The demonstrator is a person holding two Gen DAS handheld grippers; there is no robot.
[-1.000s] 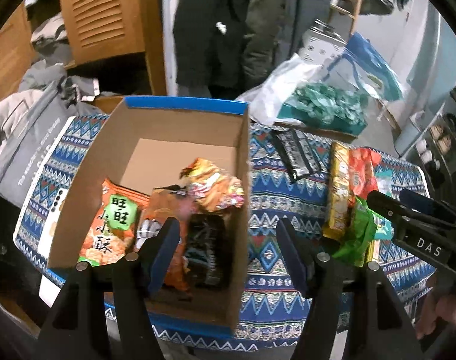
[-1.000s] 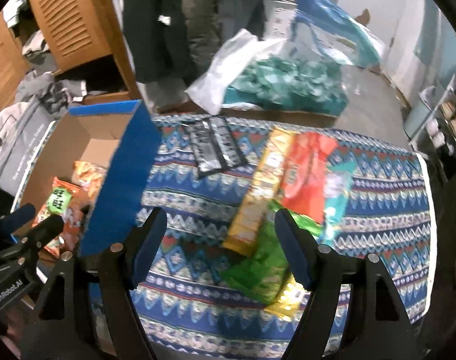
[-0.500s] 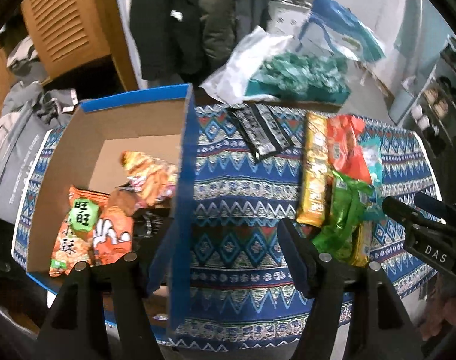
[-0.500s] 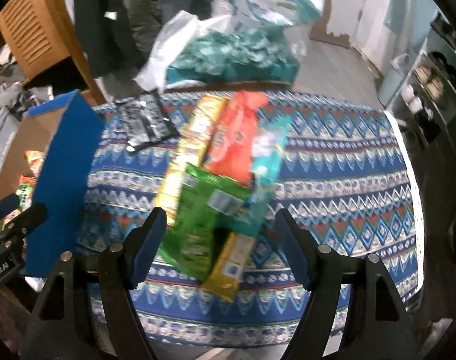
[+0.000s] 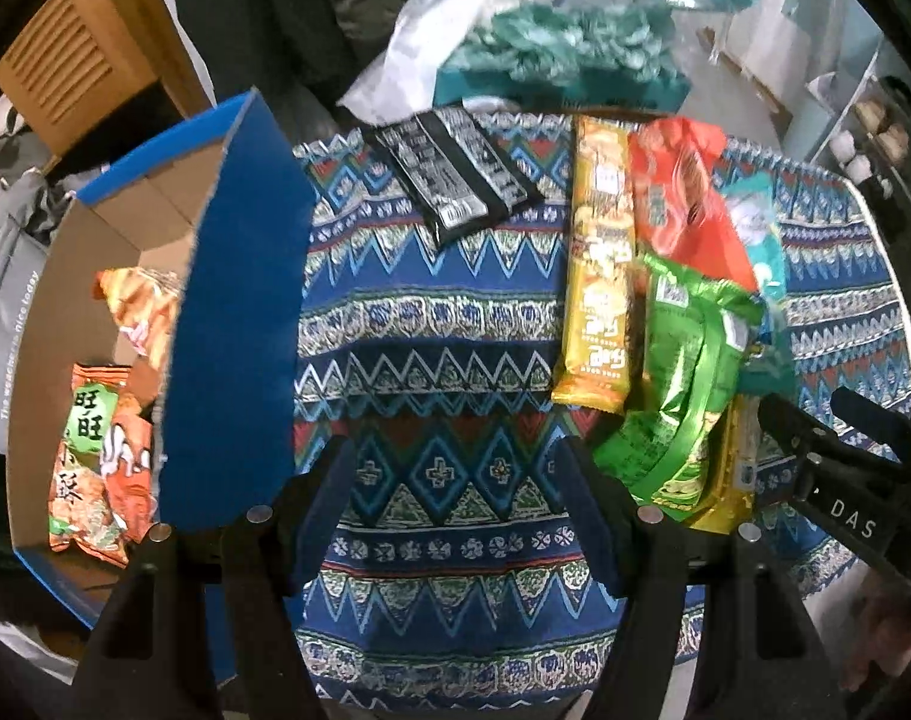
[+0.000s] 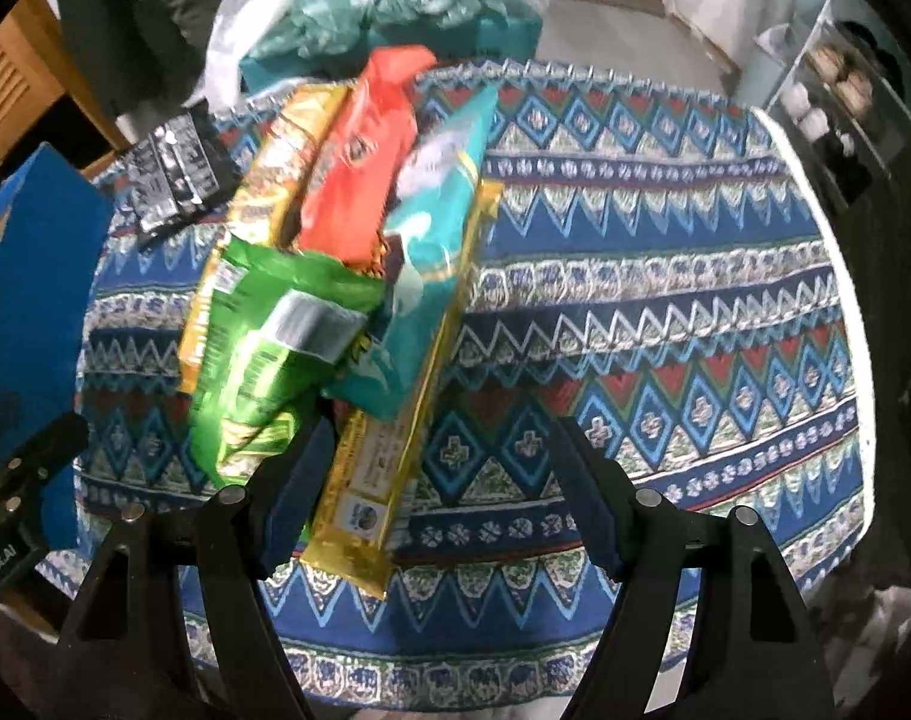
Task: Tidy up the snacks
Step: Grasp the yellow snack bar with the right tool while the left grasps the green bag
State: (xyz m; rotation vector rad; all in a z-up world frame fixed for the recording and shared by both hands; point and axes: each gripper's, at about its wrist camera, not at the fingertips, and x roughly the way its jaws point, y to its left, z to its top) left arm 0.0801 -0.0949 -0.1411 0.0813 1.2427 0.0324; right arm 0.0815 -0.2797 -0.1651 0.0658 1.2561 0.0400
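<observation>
A blue cardboard box (image 5: 233, 330) stands at the table's left and holds several orange snack bags (image 5: 95, 450). On the patterned cloth lie a black packet (image 5: 455, 180), a long yellow packet (image 5: 599, 288), a red bag (image 5: 683, 192), a teal bag (image 6: 437, 228), a green bag (image 5: 683, 384) and a gold bar (image 6: 383, 480). My left gripper (image 5: 461, 516) is open and empty over the cloth between box and pile. My right gripper (image 6: 437, 492) is open just above the gold bar's near end.
The box's blue right wall (image 6: 29, 276) stands up close to the pile. A white plastic bag (image 5: 419, 60) and teal bundle (image 5: 563, 54) lie behind the table. The table's right edge (image 6: 827, 252) borders a shelf. The cloth (image 6: 665, 300) right of the pile shows bare.
Both grippers have swung to the right, away from the box and toward the snack pile. The right gripper has come closer, with the gold bar now between its fingers' line.
</observation>
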